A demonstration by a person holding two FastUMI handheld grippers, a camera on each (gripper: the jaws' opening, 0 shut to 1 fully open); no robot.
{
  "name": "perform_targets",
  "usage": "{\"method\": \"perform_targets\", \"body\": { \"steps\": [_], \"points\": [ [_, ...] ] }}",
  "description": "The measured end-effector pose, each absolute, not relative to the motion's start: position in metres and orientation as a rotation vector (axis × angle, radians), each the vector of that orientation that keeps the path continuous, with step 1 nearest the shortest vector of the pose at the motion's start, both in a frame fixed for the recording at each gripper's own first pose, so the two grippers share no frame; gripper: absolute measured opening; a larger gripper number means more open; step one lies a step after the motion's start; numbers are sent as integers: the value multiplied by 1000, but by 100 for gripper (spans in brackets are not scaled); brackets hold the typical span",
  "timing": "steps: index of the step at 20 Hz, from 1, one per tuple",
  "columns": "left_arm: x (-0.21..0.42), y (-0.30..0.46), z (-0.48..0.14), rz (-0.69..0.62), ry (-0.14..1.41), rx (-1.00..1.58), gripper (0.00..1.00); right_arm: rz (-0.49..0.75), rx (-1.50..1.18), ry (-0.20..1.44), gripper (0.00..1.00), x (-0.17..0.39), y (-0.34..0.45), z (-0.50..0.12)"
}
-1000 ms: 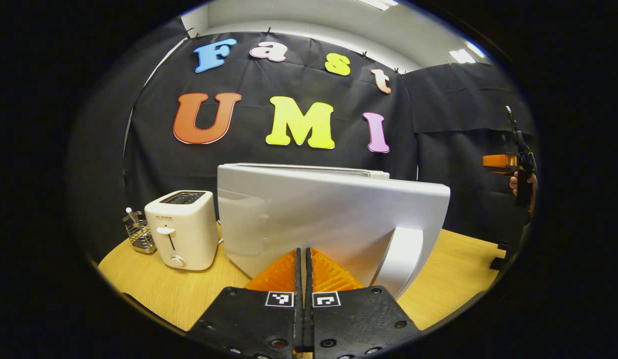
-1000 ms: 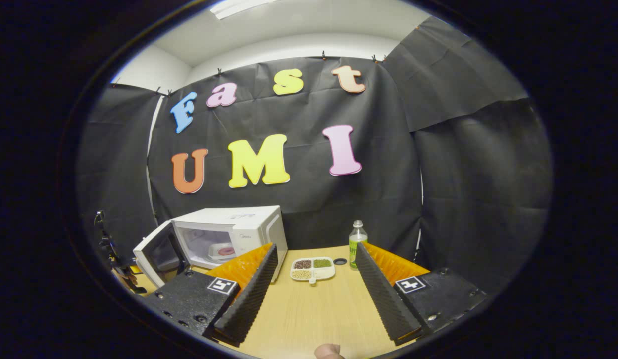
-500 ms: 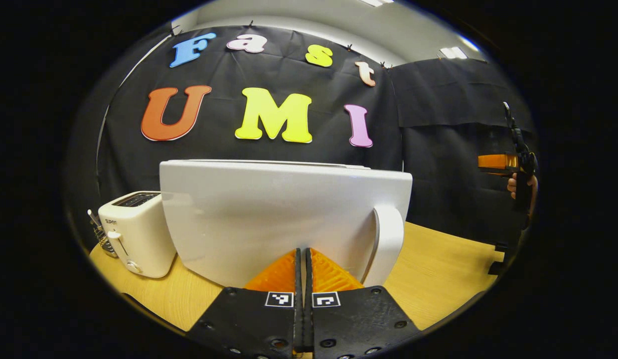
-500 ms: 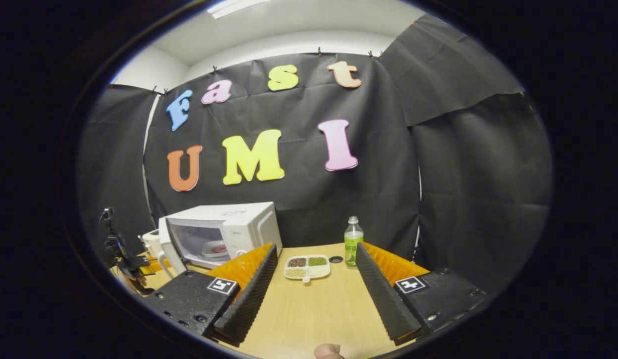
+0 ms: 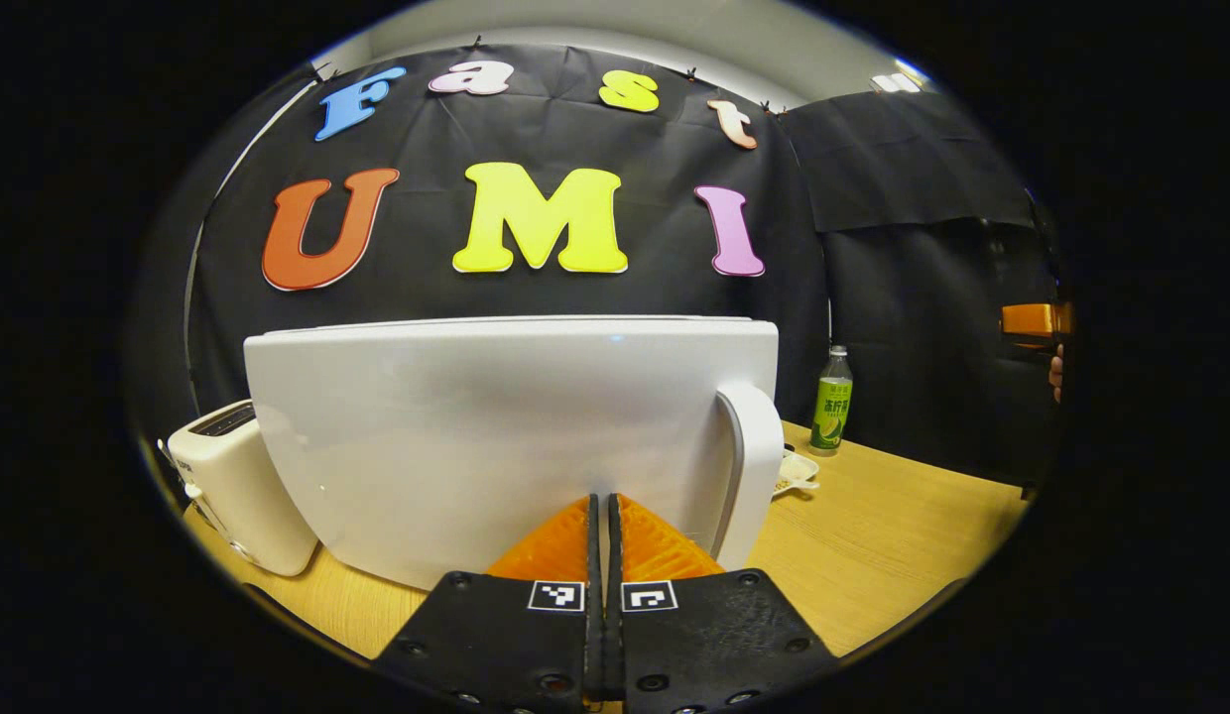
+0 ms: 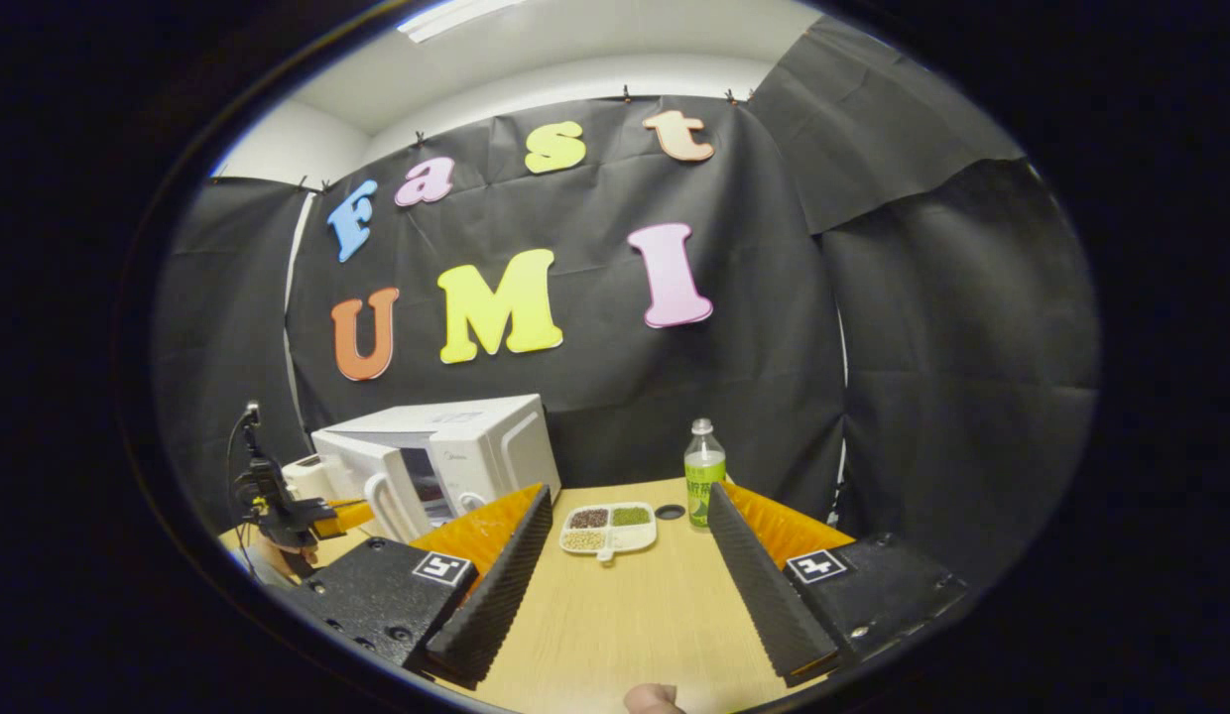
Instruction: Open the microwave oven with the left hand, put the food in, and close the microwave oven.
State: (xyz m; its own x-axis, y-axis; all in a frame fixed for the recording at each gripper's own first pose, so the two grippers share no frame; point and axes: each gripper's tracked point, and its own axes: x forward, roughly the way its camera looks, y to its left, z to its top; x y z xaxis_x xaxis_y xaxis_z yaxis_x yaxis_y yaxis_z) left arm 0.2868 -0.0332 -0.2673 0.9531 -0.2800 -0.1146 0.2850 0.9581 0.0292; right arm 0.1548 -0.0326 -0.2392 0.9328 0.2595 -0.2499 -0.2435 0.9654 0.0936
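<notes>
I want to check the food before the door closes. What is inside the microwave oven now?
The door covers the cavity in the left gripper view. In the right gripper view the microwave oven stands partly open, but its inside is too small to tell.

left gripper [image 5: 603,511]: fingers pressed flat together with nothing between them, pointing straight ahead; seen from the right gripper view [image 6: 362,513] low at the far left, held level
right gripper [image 6: 620,531]: fingers spread wide apart, holding nothing, raised and level
fingertip [image 6: 653,698]: peeks in at the bottom edge below the right gripper
</notes>
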Motion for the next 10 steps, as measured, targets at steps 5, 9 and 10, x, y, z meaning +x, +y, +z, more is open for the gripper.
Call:
{"method": "perform_targets", "body": {
  "steps": [5,9,10],
  "points": [
    [320,-54,-273,-258,126,33,0,249,61,273,91,164,-47,-255],
    [333,-53,-271,-189,114,68,0,240,77,291,100,167,-56,-267],
    [333,-53,-271,-177,111,79,0,239,83,299,100,167,-58,-271]
  ]
}}
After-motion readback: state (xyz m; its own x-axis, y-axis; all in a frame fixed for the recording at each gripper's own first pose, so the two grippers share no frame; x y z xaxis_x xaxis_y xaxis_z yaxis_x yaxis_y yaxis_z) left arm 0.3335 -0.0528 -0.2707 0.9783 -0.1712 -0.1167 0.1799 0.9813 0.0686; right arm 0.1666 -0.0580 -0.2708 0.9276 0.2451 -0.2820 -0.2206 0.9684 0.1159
